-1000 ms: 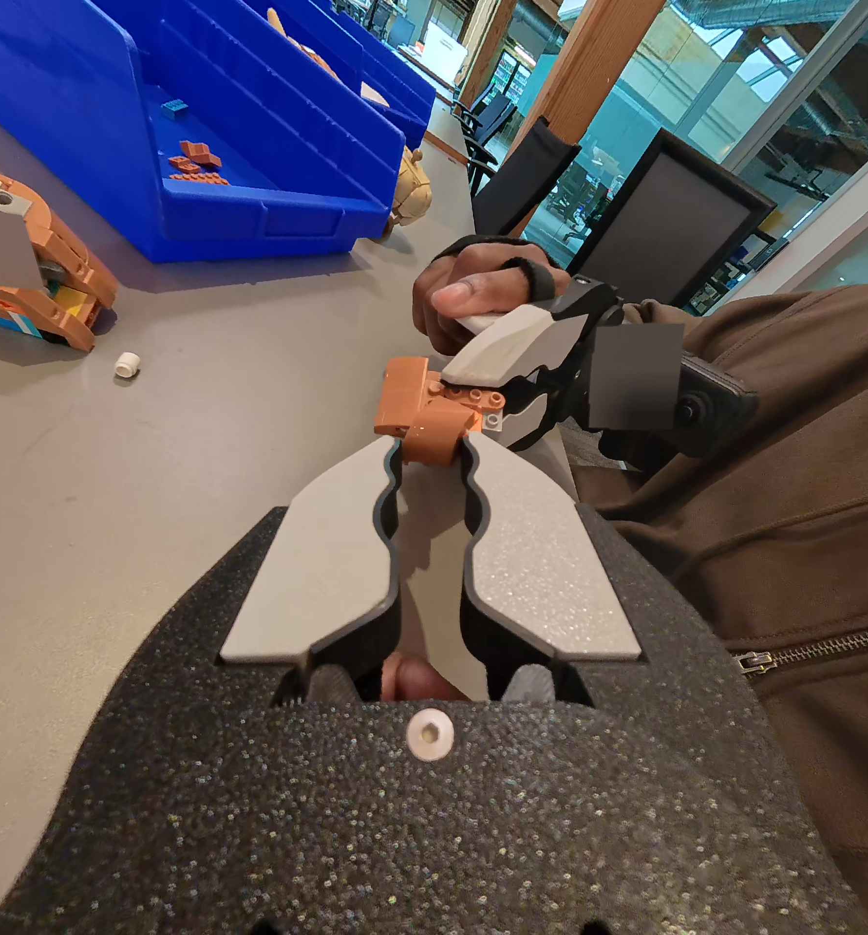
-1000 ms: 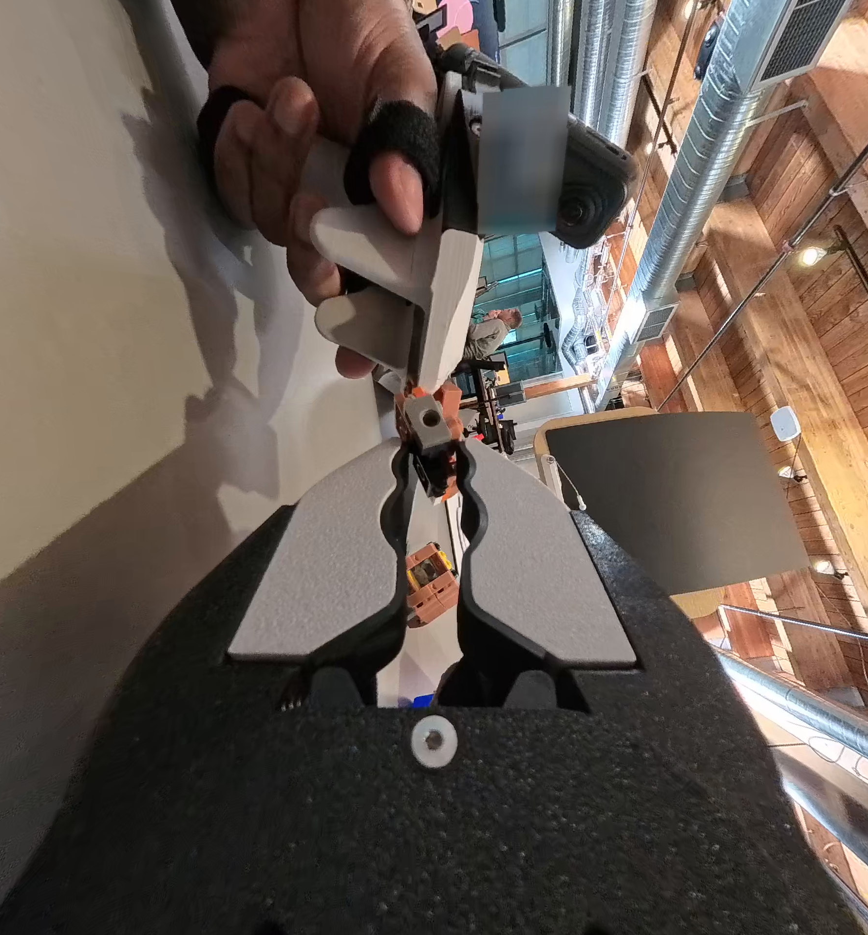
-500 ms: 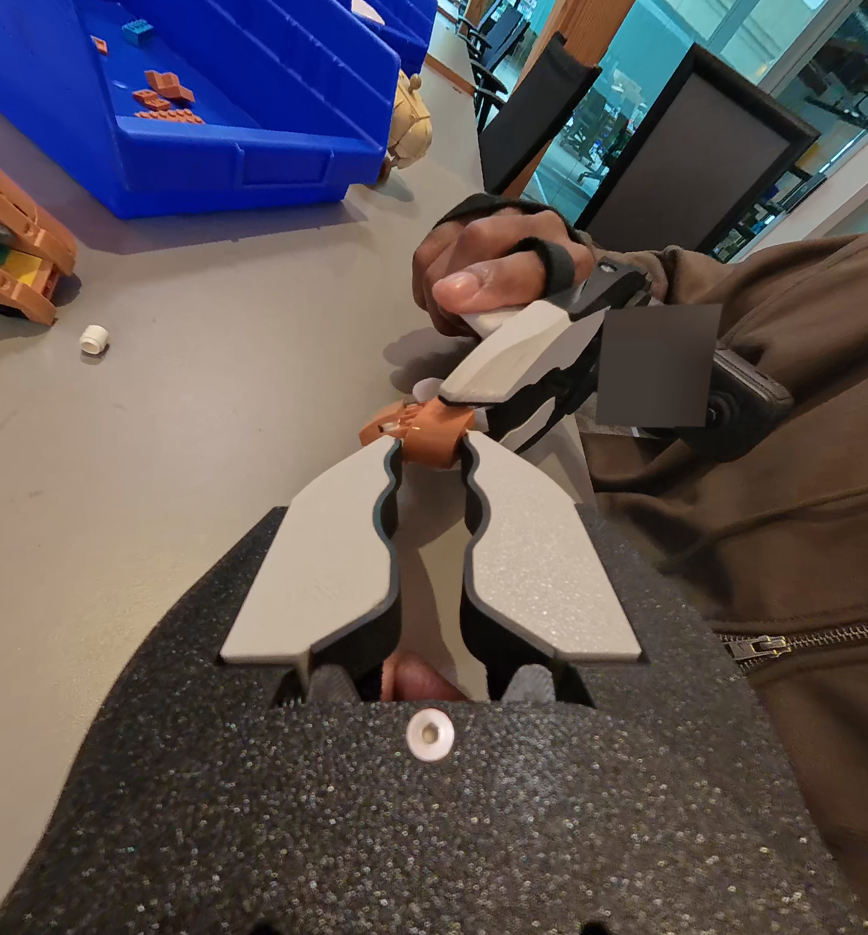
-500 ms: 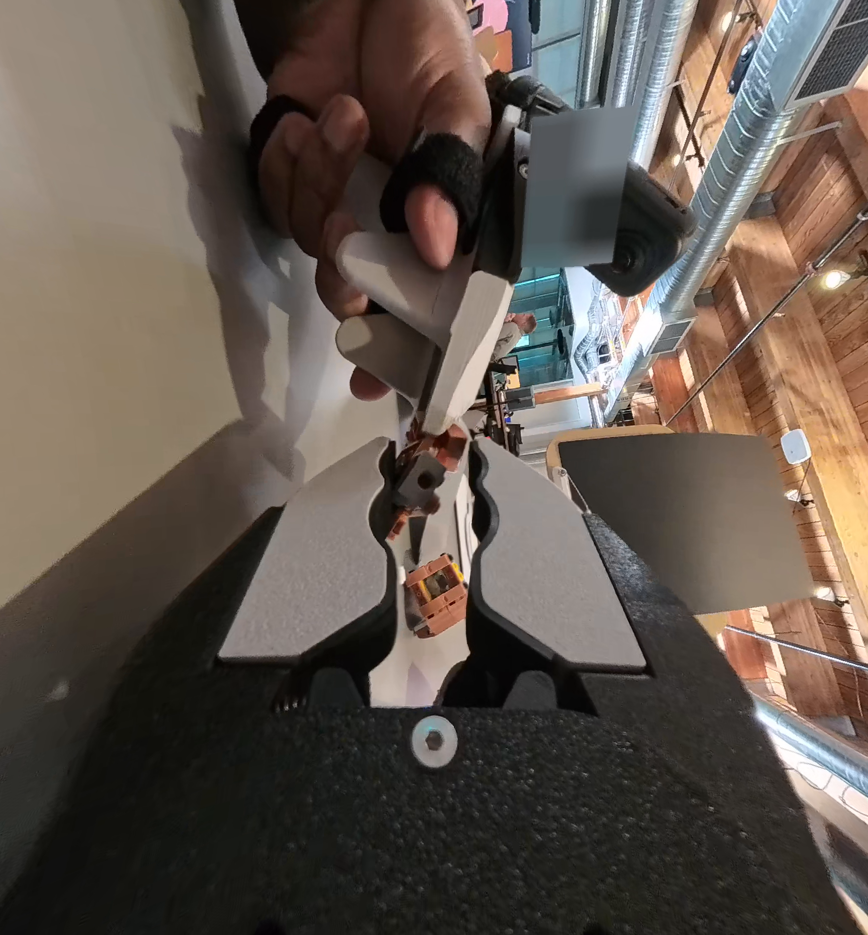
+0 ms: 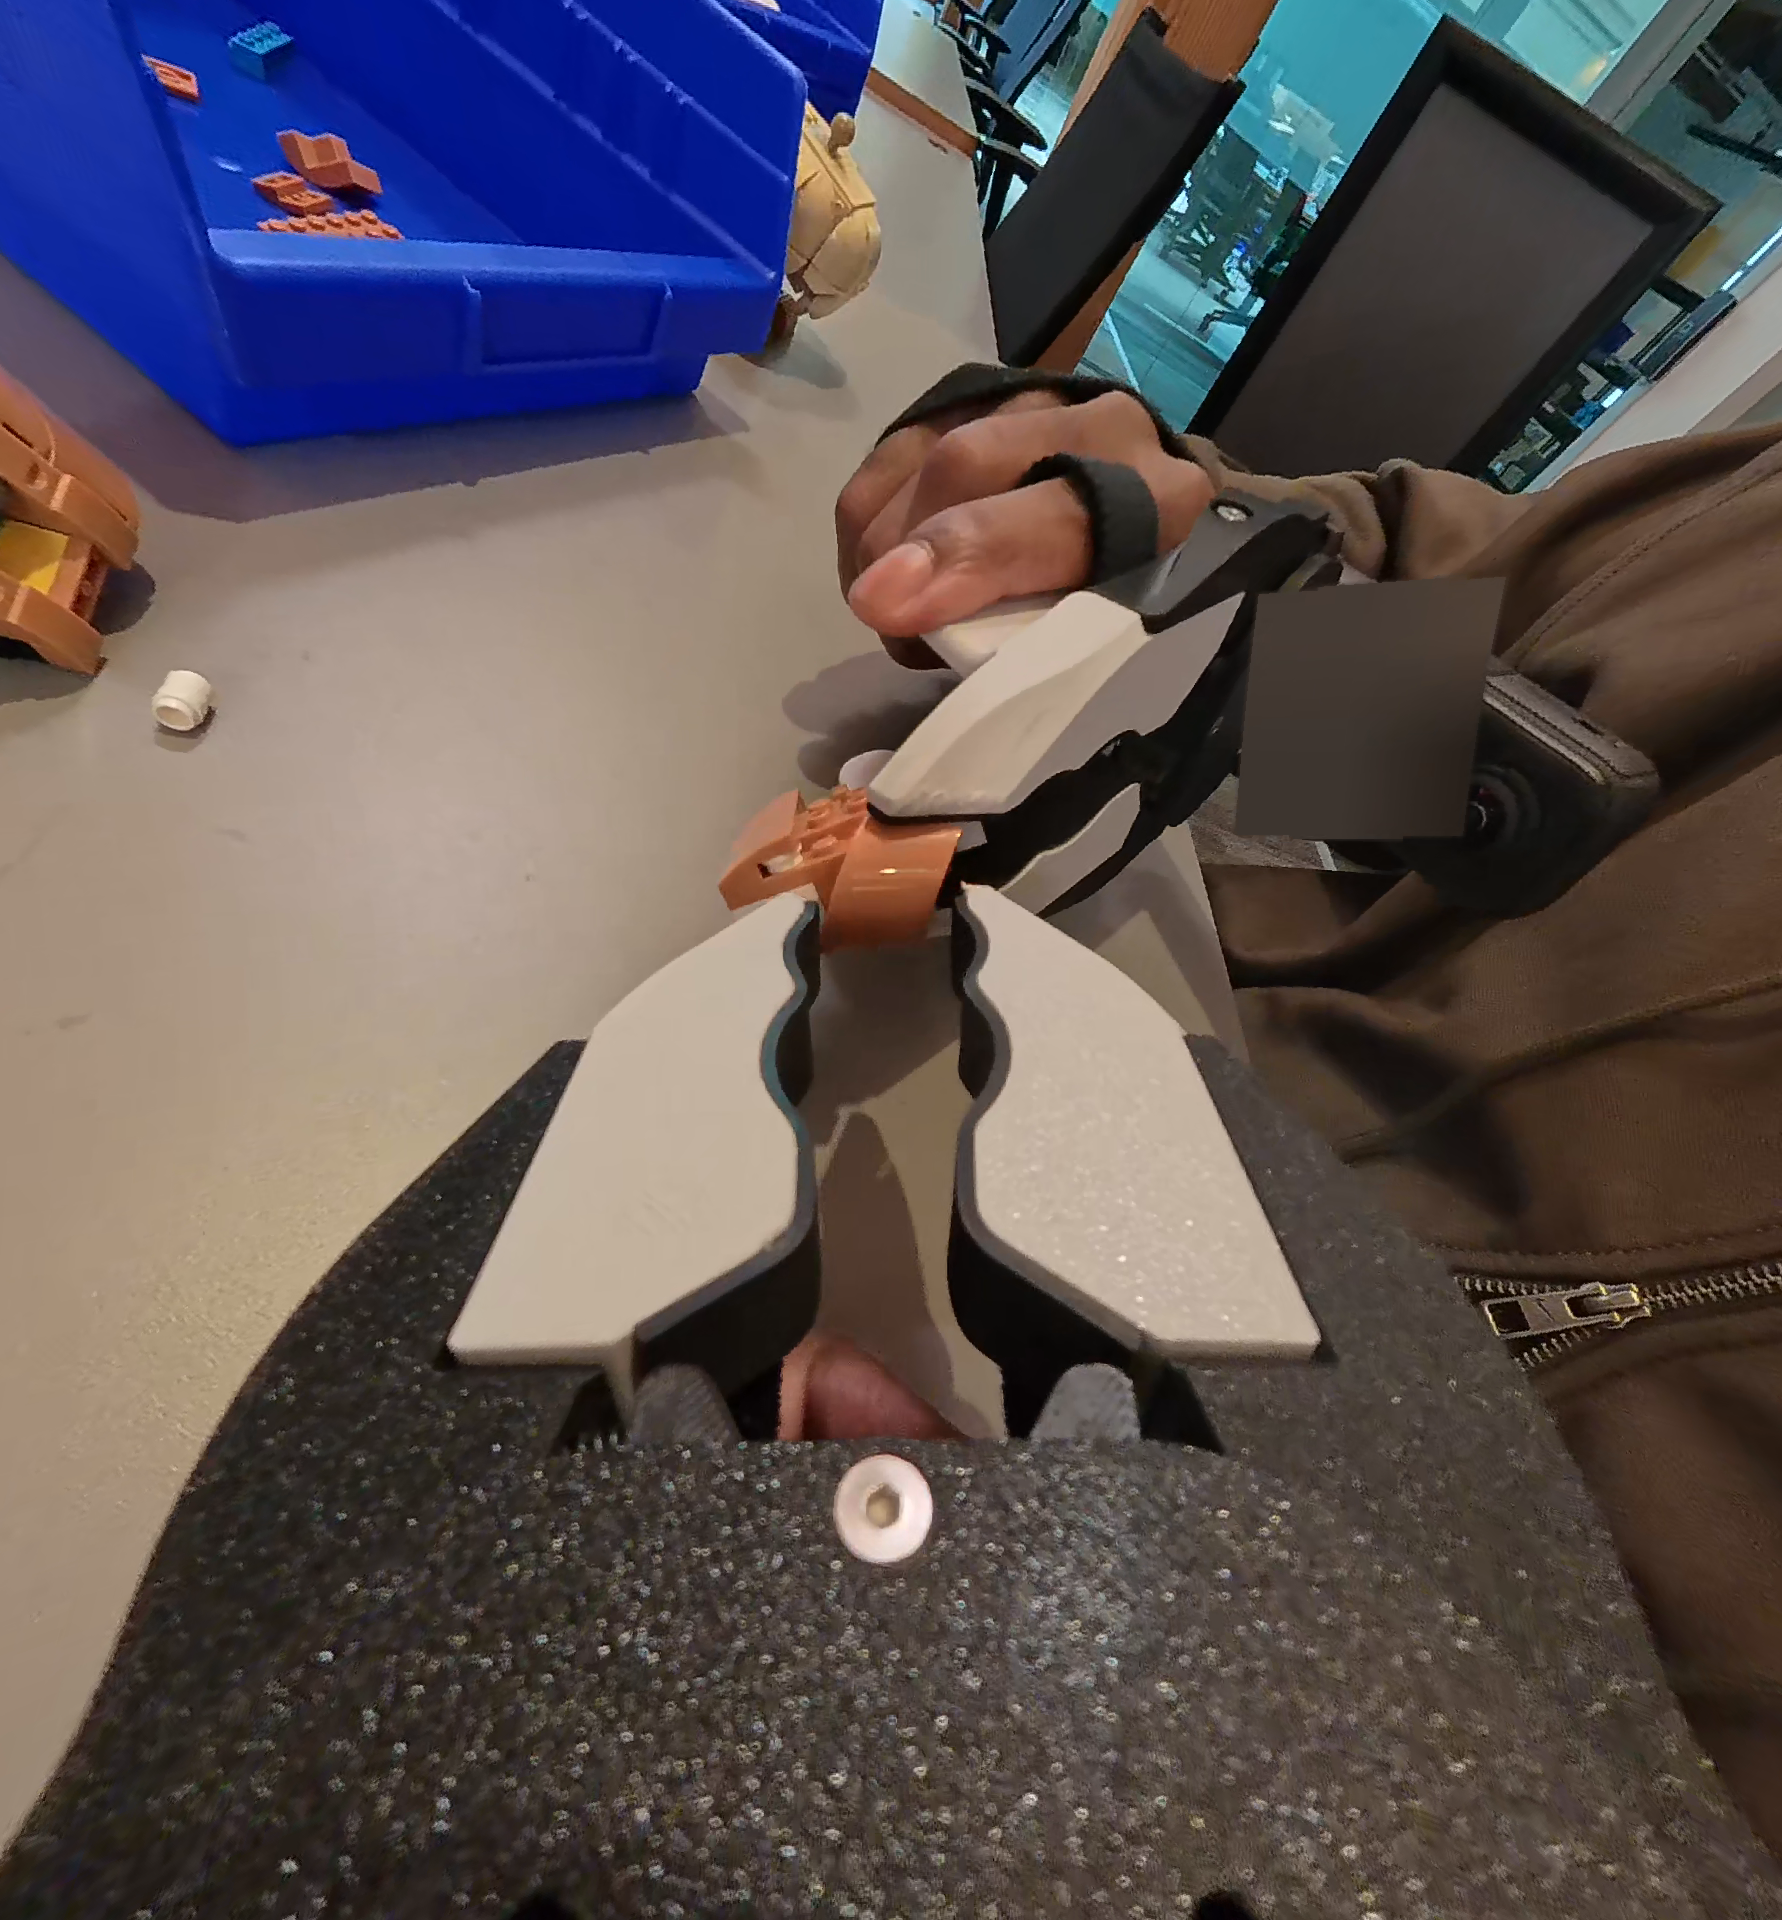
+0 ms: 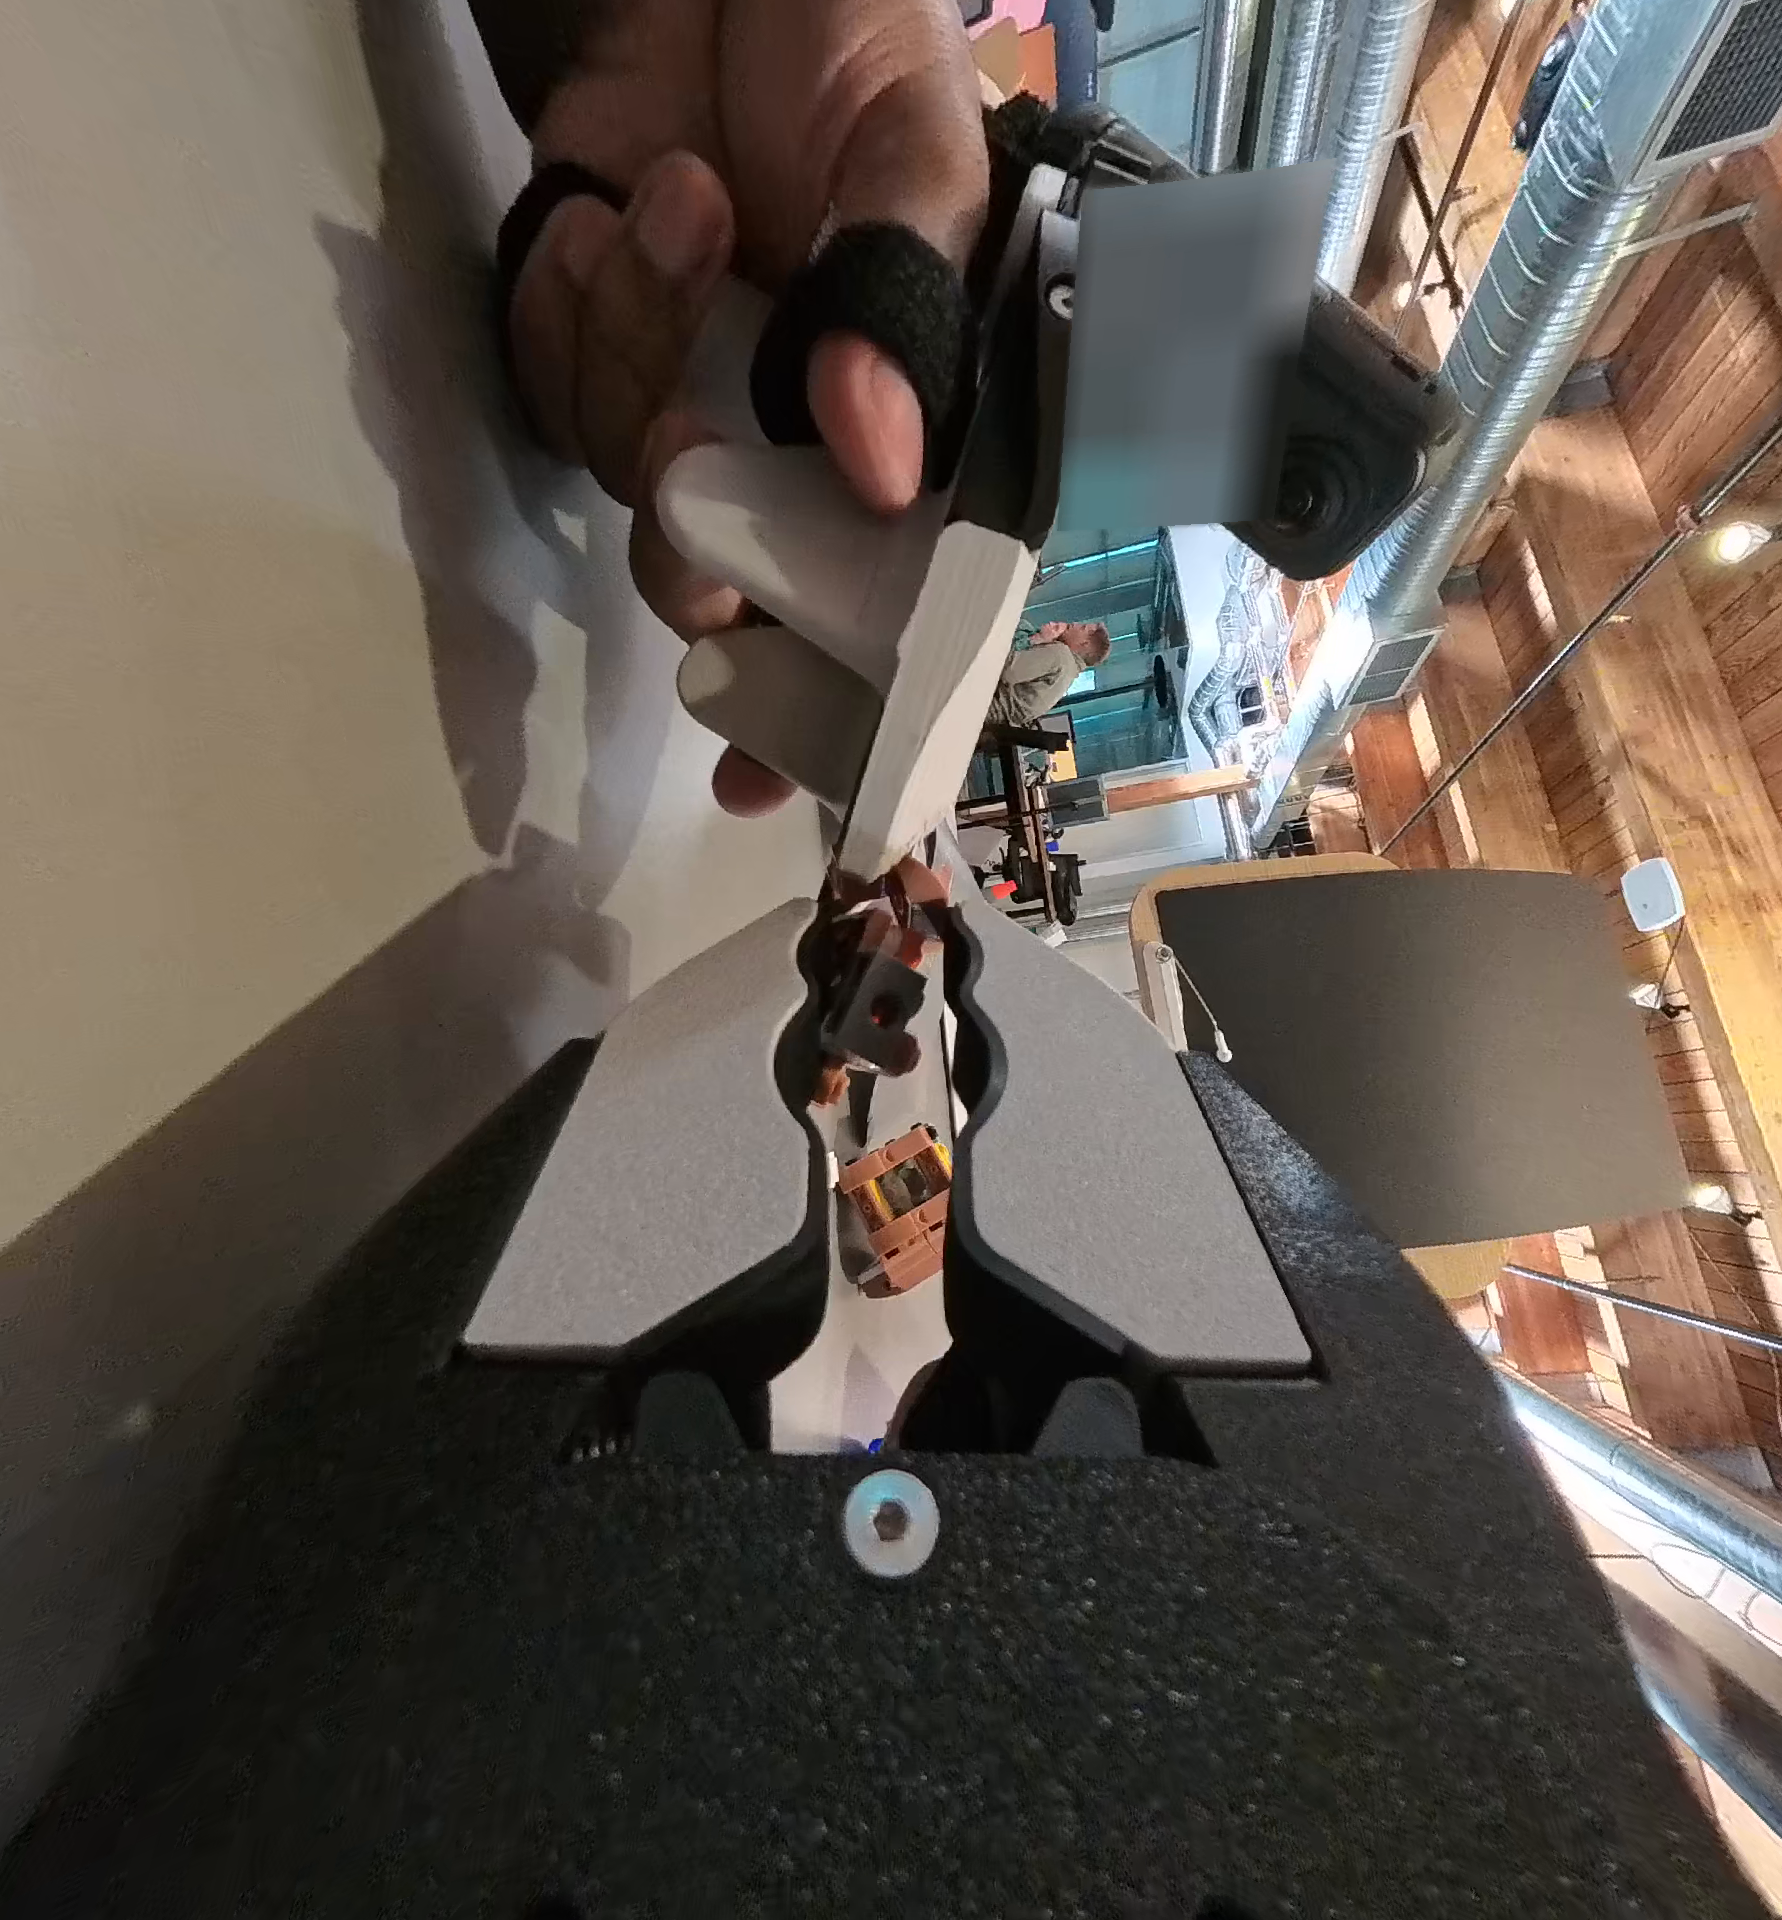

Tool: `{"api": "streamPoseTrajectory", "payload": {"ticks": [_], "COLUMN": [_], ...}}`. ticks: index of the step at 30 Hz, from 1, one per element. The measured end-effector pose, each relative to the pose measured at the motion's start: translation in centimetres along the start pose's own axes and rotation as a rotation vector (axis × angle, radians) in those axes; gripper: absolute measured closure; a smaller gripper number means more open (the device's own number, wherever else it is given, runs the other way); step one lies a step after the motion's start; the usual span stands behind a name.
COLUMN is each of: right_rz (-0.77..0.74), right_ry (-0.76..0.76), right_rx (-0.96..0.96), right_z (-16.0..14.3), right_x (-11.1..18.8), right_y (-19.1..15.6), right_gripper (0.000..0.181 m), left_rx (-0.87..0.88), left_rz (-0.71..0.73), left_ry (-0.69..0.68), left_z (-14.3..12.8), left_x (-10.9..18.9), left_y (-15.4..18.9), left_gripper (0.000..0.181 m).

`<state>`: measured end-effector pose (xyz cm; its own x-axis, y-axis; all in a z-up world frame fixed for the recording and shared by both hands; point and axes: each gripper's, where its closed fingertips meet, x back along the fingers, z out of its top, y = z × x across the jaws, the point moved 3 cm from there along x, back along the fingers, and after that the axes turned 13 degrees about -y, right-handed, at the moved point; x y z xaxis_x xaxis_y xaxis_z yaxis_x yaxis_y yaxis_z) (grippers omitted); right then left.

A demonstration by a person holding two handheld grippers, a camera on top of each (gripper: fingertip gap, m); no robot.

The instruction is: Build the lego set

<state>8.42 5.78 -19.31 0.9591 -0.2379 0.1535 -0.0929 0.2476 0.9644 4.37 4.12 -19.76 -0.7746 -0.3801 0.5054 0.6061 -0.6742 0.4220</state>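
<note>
The left gripper [image 5: 882,914] is pinching a small reddish-brown plastic lego assembly [image 5: 871,878] by its rounded curved piece, which is sitting right between its two grey fingertips. The rest of that assembly, a studded brown part, is sticking out beyond and to the left of the tips, above the grey tabletop [image 5: 399,831].

The right gripper [image 5: 954,831] is coming in from the far right of those fingertips, its pale upper finger lying over the studded top of the assembly and its lower finger underneath. In the right wrist view, the same gripper's [image 6: 882,925] fingers are standing a little apart, with the dark grey block [image 6: 882,1008] of the assembly lying between them against the left finger; whether they are actually squeezing it cannot be told. The person's right hand [image 5: 980,530], in a black strap, is gripping the handle of that gripper.

Well beyond the left fingertips, to their left, a small white round lego stud [image 5: 182,698] is lying on the table, and farther left a partly built brown lego model [image 5: 14,540] is sitting at the picture edge. Far ahead, a blue plastic bin [image 5: 451,301] is holding a few loose reddish-brown bricks [image 5: 321,182].
</note>
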Motion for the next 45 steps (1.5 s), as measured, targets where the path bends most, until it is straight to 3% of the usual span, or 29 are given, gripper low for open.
{"api": "streamPoseTrajectory", "payload": {"ticks": [8, 16, 24, 29, 36, 45], "right_rz": [-0.003, 0.029, 0.075, 0.073, 0.052, 0.068], "right_ry": [0.006, 0.0, 0.017, 0.018, -0.002, -0.02], "right_rx": [-0.031, -0.039, -0.203, -0.257, -0.248, -0.242], "right_z": [-0.1, -0.3, -0.4, -0.5, -0.8, -0.9], "right_x": [0.1, -0.1, 0.0, 0.0, 0.0, -0.2], "right_y": [0.3, -0.2, 0.8, 1.2, 1.3, 1.0], "right_gripper": [0.162, 0.162, 0.162, 0.163, 0.168, 0.168], "left_rx": [-0.092, -0.068, -0.096, -0.102, -0.035, -0.032], "left_rz": [0.06, 0.107, 0.128, 0.085, 0.005, 0.005], "left_ry": [0.016, -0.037, -0.024, 0.025, 0.096, 0.1], "left_z": [-0.1, -0.4, -0.1, 0.3, 0.9, 0.9], "left_x": [0.3, -0.3, -0.4, -0.2, 0.3, 0.4], "left_y": [0.2, -0.4, -0.4, 0.1, 0.3, 0.3], "left_gripper": [0.152, 0.153, 0.153, 0.163, 0.158, 0.16]}}
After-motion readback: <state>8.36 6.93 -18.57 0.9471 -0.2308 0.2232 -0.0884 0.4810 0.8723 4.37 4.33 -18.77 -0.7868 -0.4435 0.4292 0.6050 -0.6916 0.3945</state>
